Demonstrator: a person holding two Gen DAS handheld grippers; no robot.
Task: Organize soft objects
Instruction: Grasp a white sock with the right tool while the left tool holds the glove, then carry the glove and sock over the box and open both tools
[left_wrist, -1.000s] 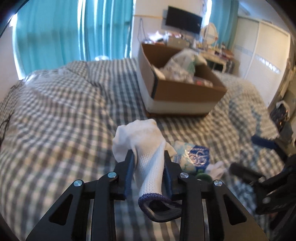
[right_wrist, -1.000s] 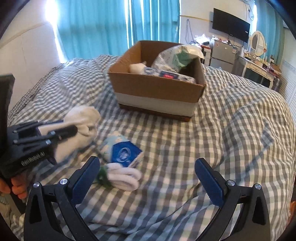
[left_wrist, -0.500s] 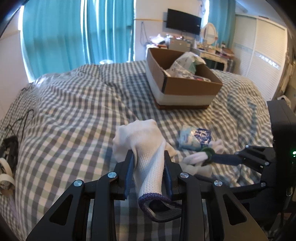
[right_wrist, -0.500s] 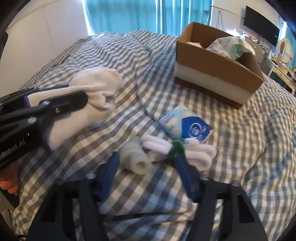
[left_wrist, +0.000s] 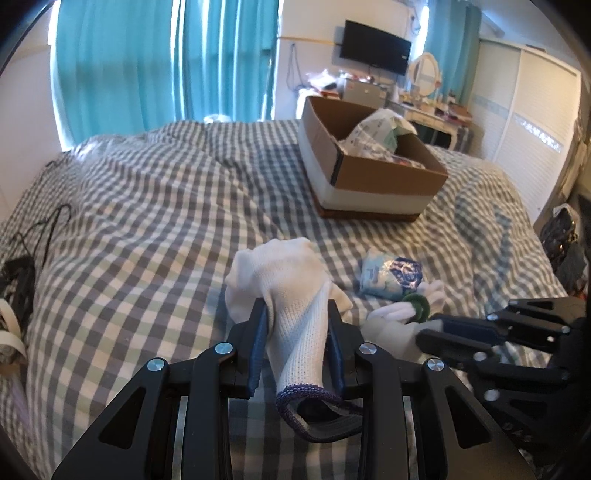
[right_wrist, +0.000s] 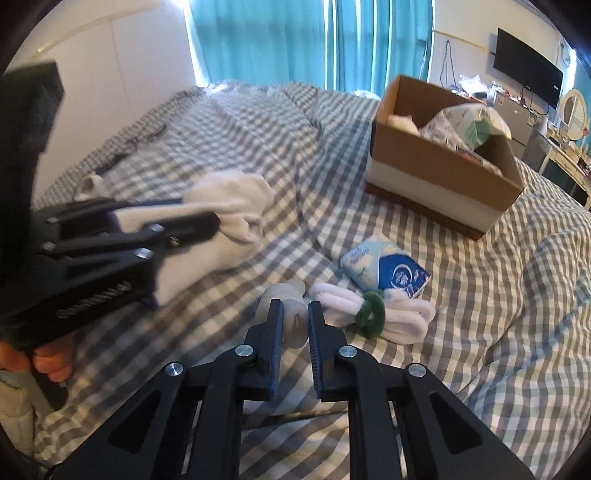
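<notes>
Left tool (left_wrist: 295, 317) is clenched on white glove (left_wrist: 291, 295), held above the bed (left_wrist: 147, 206) mid-span, likely bound for cardboard box (left_wrist: 373, 173) toward the far edge. Right tool (right_wrist: 295, 314) is closing around a pale rolled sock (right_wrist: 291, 314) beside the tissue pack (right_wrist: 384, 271); can't tell if it's pinching yet.

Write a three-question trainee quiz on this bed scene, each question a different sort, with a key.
1. True or false: the left hand-held gripper is shut on a white glove.
2. Multiple choice: where does the blue tissue pack lie? A) in the cardboard box B) on the checked bedcover C) in the right hand-held gripper
3. Fill in: the bundle of white cord is tied with a ____ band.

Key: 1 true; 2 B; 3 green.
</notes>
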